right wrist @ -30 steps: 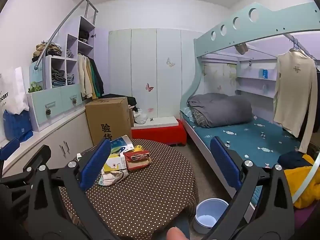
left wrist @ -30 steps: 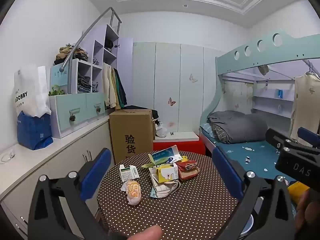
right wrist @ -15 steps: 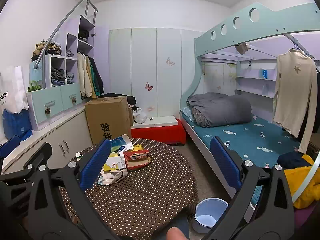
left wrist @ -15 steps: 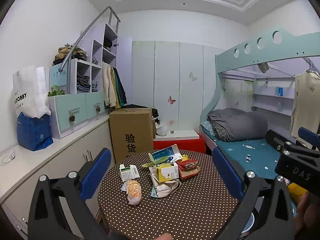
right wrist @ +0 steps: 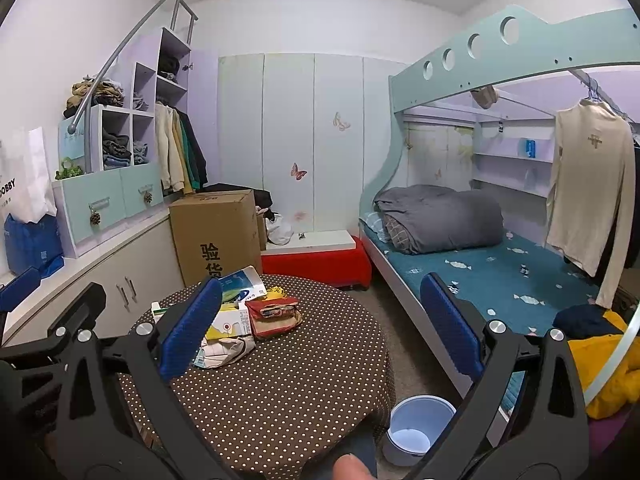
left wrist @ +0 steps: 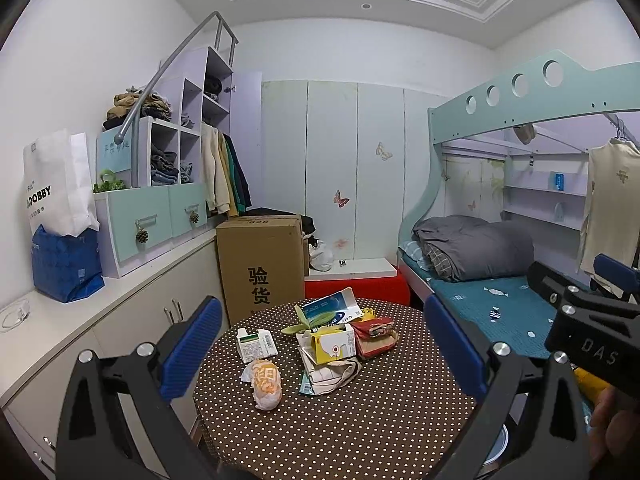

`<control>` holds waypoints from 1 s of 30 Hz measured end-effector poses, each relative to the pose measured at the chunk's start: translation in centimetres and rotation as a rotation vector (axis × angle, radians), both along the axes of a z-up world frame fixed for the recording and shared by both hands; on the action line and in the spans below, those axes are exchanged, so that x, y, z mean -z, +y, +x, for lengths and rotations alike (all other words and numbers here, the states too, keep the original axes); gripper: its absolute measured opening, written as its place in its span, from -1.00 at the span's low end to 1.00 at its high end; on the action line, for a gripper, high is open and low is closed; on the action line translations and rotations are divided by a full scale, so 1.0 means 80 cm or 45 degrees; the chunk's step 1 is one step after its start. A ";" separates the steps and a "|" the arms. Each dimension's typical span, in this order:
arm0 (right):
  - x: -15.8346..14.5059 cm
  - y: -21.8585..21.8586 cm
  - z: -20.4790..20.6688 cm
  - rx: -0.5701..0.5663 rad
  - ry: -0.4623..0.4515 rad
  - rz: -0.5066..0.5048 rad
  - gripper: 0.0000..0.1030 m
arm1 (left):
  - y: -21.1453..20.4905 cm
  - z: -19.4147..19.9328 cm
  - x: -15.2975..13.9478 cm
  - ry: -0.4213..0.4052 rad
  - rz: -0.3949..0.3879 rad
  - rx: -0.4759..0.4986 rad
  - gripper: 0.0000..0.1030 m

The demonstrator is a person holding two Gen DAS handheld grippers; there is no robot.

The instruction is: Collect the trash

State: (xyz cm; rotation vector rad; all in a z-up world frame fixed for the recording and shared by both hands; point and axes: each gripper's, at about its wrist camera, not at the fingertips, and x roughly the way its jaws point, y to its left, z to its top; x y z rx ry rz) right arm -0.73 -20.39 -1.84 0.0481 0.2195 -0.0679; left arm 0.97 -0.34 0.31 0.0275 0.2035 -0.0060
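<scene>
The round table [left wrist: 360, 432] with a brown dotted cloth carries all the trash, gathered near its far edge. Both grippers are held level above its near edge and look across it to the wardrobe wall.

The left gripper [left wrist: 320, 350] has its blue fingers [left wrist: 192, 348] spread wide and holds nothing. The right gripper [right wrist: 320, 320] is just beside it on the right, also spread wide and empty; on its black body the letters "DAS" can be read in the left view.

Behind the far edge stands a cardboard box [left wrist: 262, 264] with the printed characters "验货". On the counter at the left is a white paper bag [left wrist: 56, 188] with "DOBBY" on it.

The trash, from big to small: a blue-white carton [left wrist: 334, 308] leaning flat, its long side running left to right; a crumpled cloth bag [left wrist: 334, 374]; a red wrapper [left wrist: 376, 332]; a yellow box [left wrist: 334, 344] standing upright; a green-white box [left wrist: 256, 344] towards the left edge; an orange wrapped ball [left wrist: 267, 384], nearest of all. The writing on these is too small to read.

A pale blue bin [right wrist: 418, 424] stands on the floor at the right of the table.
</scene>
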 end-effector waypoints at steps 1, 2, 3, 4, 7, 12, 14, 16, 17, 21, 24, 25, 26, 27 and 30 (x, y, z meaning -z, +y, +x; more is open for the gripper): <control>0.000 0.000 0.000 0.001 -0.001 -0.003 0.89 | -0.001 0.000 0.000 -0.001 -0.001 0.000 0.92; 0.000 -0.001 0.000 0.001 0.000 -0.001 0.89 | -0.002 0.000 0.001 -0.001 -0.002 0.002 0.92; 0.000 -0.001 0.000 0.001 -0.001 -0.002 0.89 | -0.003 0.001 0.001 -0.001 -0.003 0.002 0.92; -0.001 0.000 -0.001 0.001 -0.002 -0.002 0.89 | -0.003 0.001 0.001 -0.002 -0.002 0.002 0.92; -0.001 0.000 -0.001 0.003 -0.001 -0.003 0.89 | -0.002 0.001 0.001 -0.003 -0.002 0.004 0.92; -0.001 -0.001 0.000 0.004 -0.001 -0.005 0.89 | -0.005 0.002 0.001 -0.005 -0.001 0.003 0.92; -0.001 -0.002 0.000 0.000 0.002 -0.002 0.89 | -0.005 0.002 0.002 -0.004 -0.001 0.003 0.92; -0.001 -0.001 -0.001 0.002 0.004 -0.006 0.89 | -0.004 0.002 0.003 -0.005 -0.003 0.003 0.92; -0.001 -0.001 -0.001 0.003 0.003 -0.010 0.89 | -0.004 0.002 0.003 -0.004 -0.002 0.004 0.92; -0.001 0.000 -0.001 -0.001 0.004 -0.011 0.89 | -0.004 0.002 0.004 -0.005 0.000 0.004 0.92; 0.000 0.003 0.002 -0.007 0.010 -0.014 0.89 | -0.002 0.004 0.007 0.002 -0.004 -0.001 0.92; 0.001 0.003 0.006 -0.010 0.015 -0.015 0.89 | -0.002 0.006 0.009 0.006 -0.004 -0.007 0.92; 0.002 0.004 0.008 -0.014 0.019 -0.014 0.89 | 0.001 0.007 0.012 0.008 -0.005 -0.011 0.92; 0.004 0.003 0.012 -0.022 0.023 -0.011 0.89 | 0.006 0.009 0.016 0.012 -0.008 -0.020 0.92; 0.015 0.006 0.032 -0.054 0.064 -0.006 0.89 | 0.020 0.020 0.035 0.052 -0.014 -0.058 0.92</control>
